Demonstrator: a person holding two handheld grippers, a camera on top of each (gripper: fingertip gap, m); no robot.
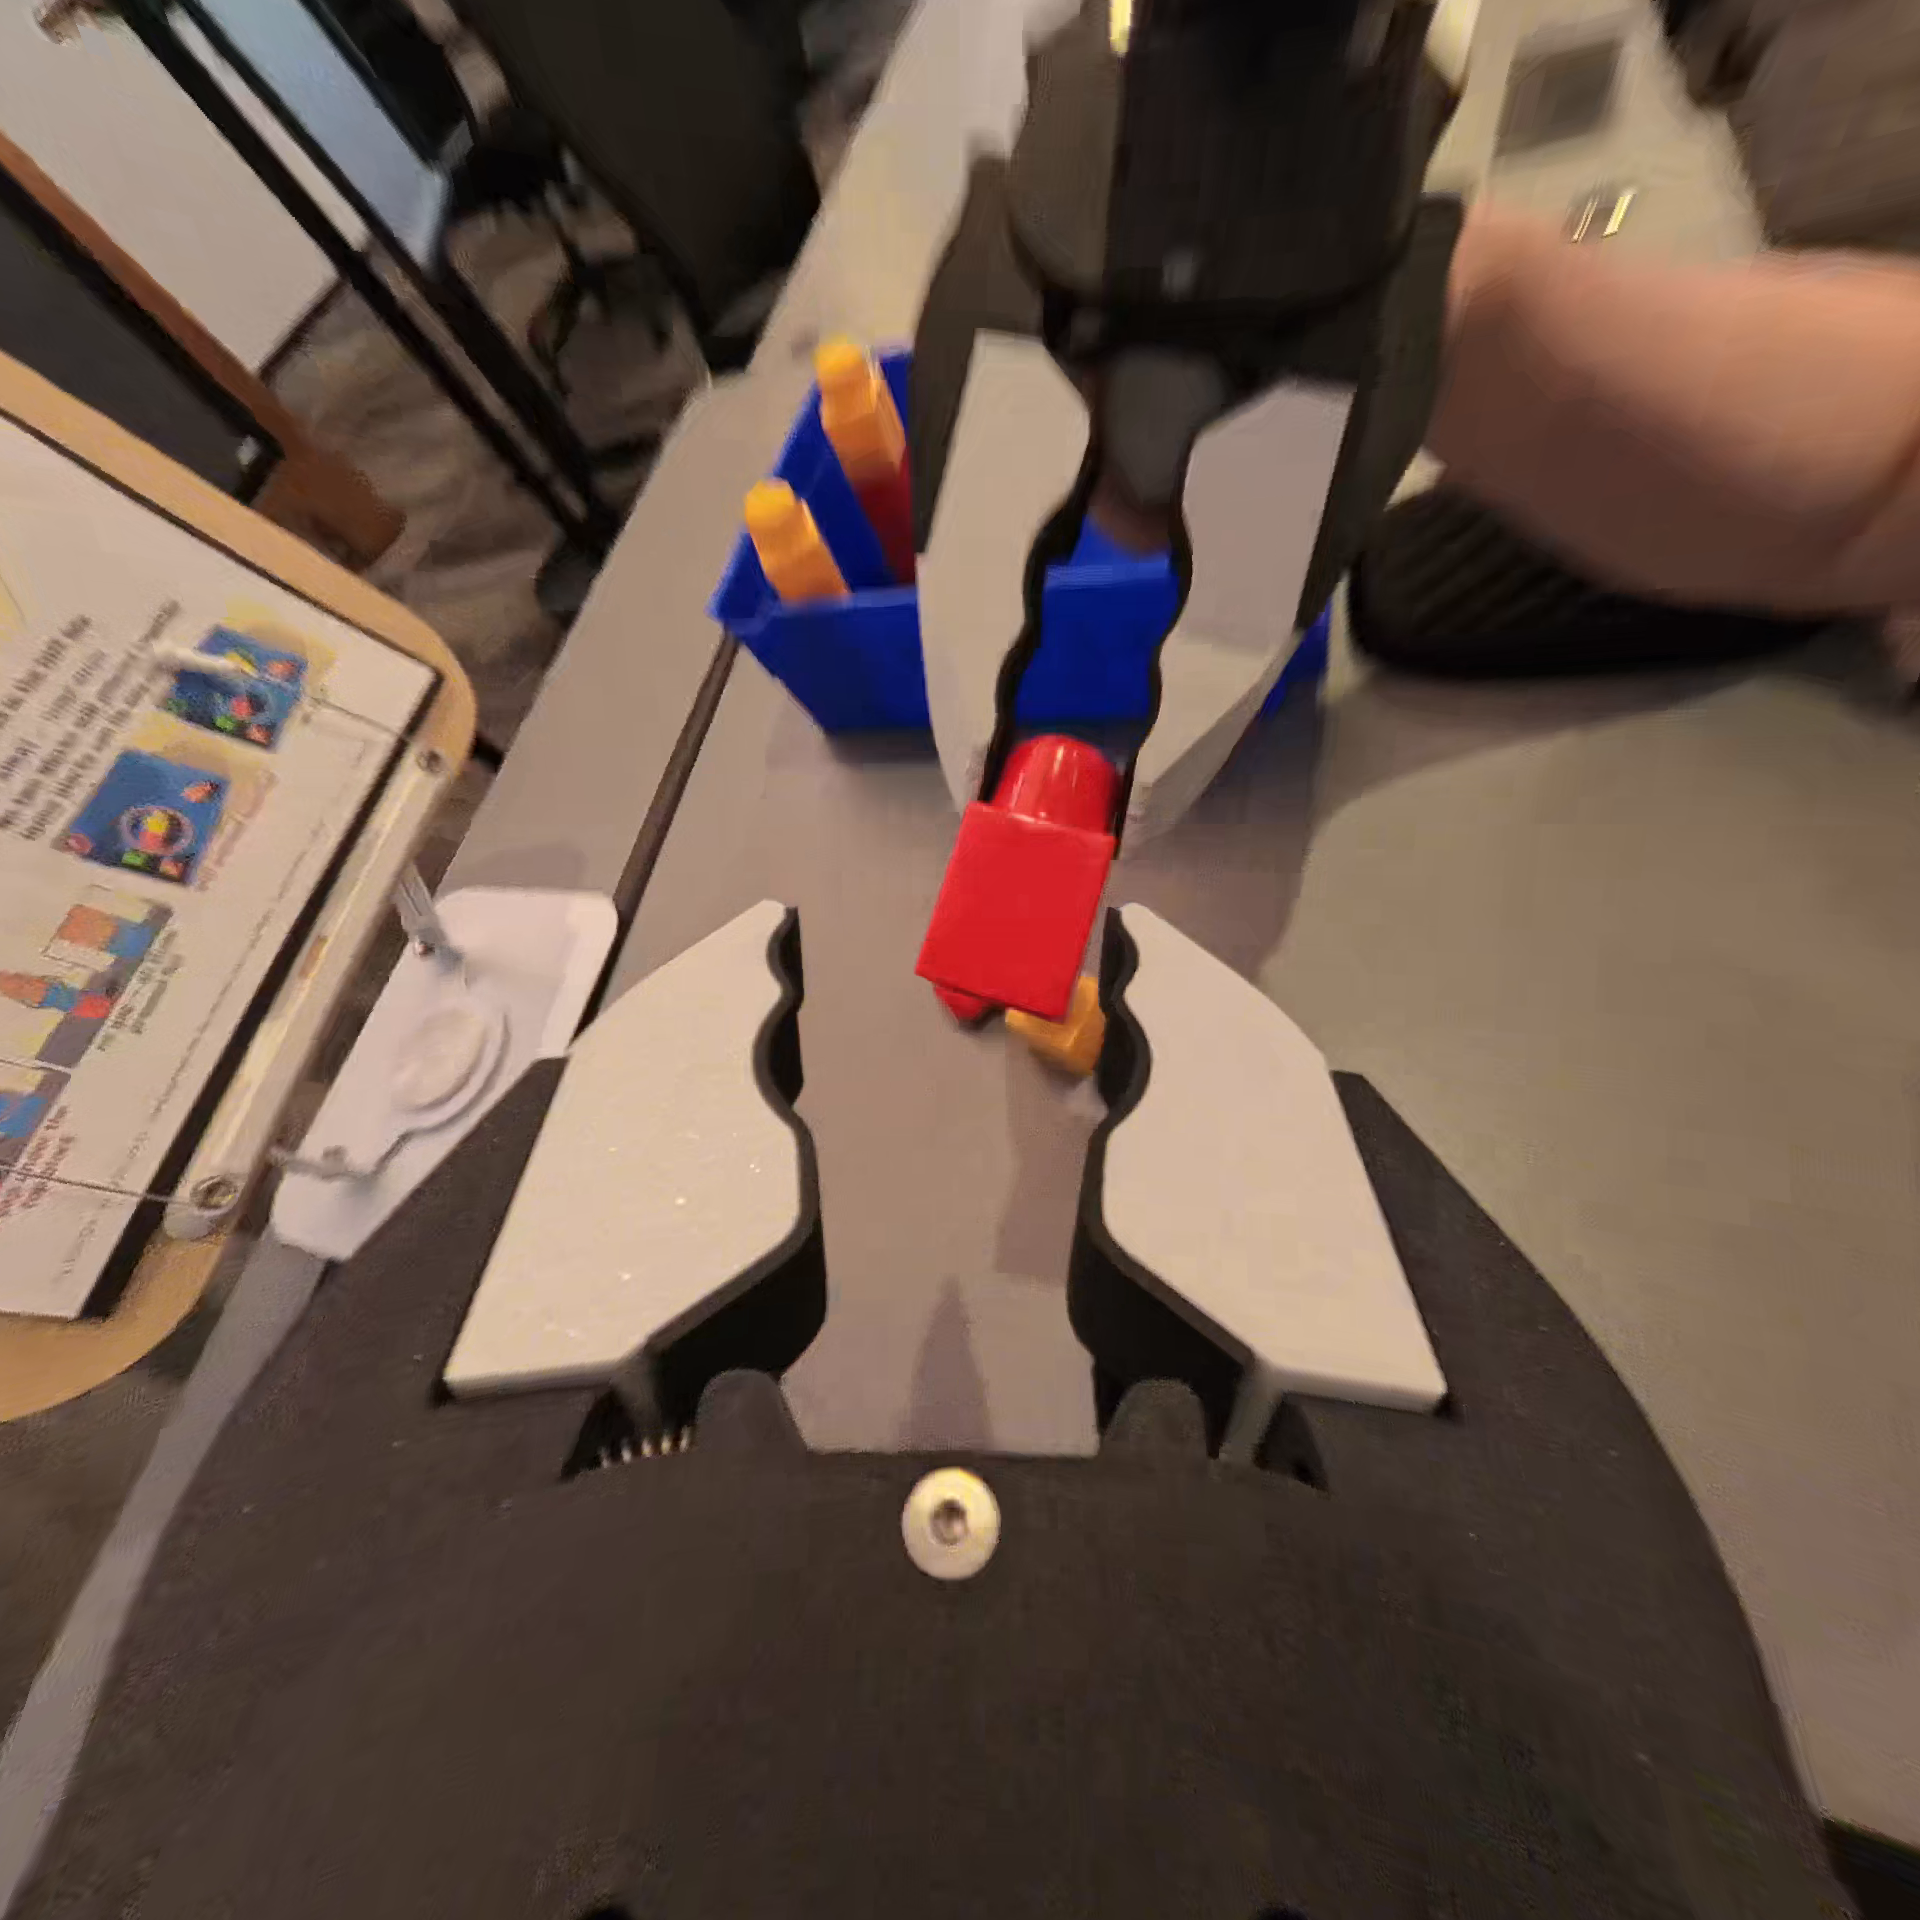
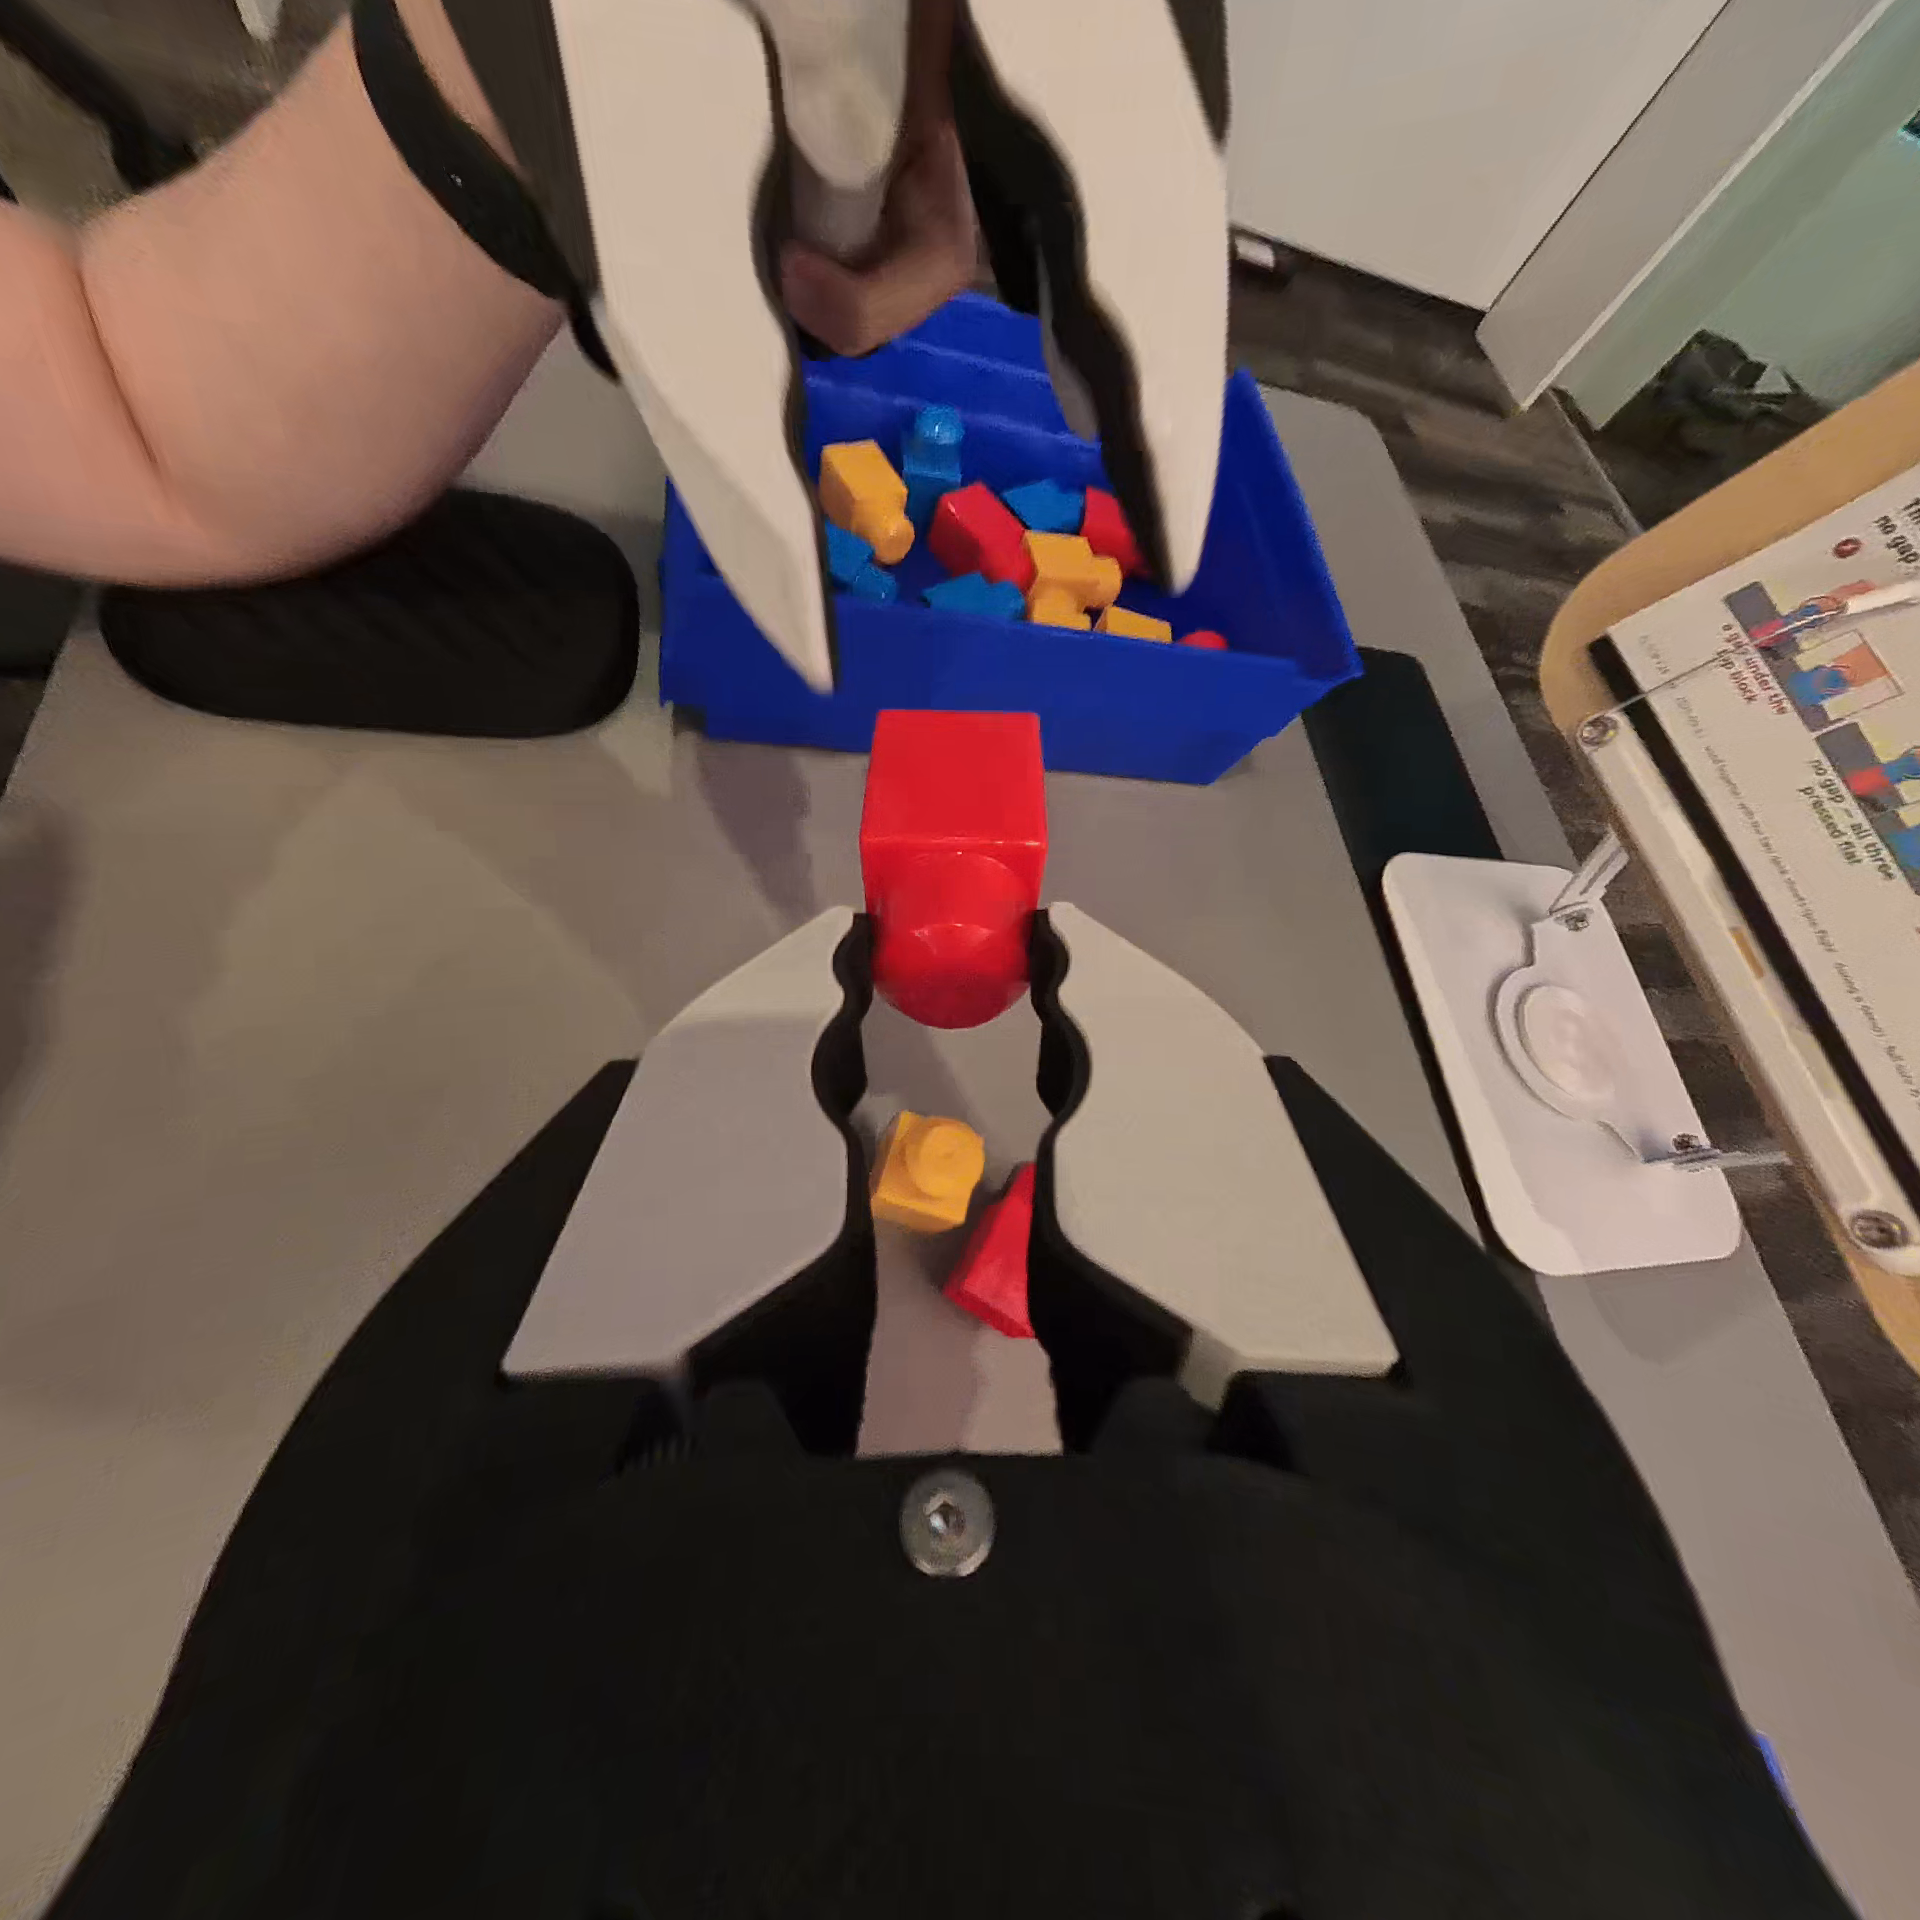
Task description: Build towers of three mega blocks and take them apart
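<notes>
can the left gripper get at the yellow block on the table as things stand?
Probably not cleanly. The left gripper is open, but the red block held by the right gripper hangs directly over the yellow block, with another red block beside it.

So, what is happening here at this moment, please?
A person works with two hand-held grippers over a grey table. The right gripper grips a red block by its round stud, pads pressing on both sides, and holds it in the air. The left gripper is open and holds nothing. A yellow block and another red block lie loose on the table below. A blue bin behind holds more blocks. No tower stands yet.
</notes>
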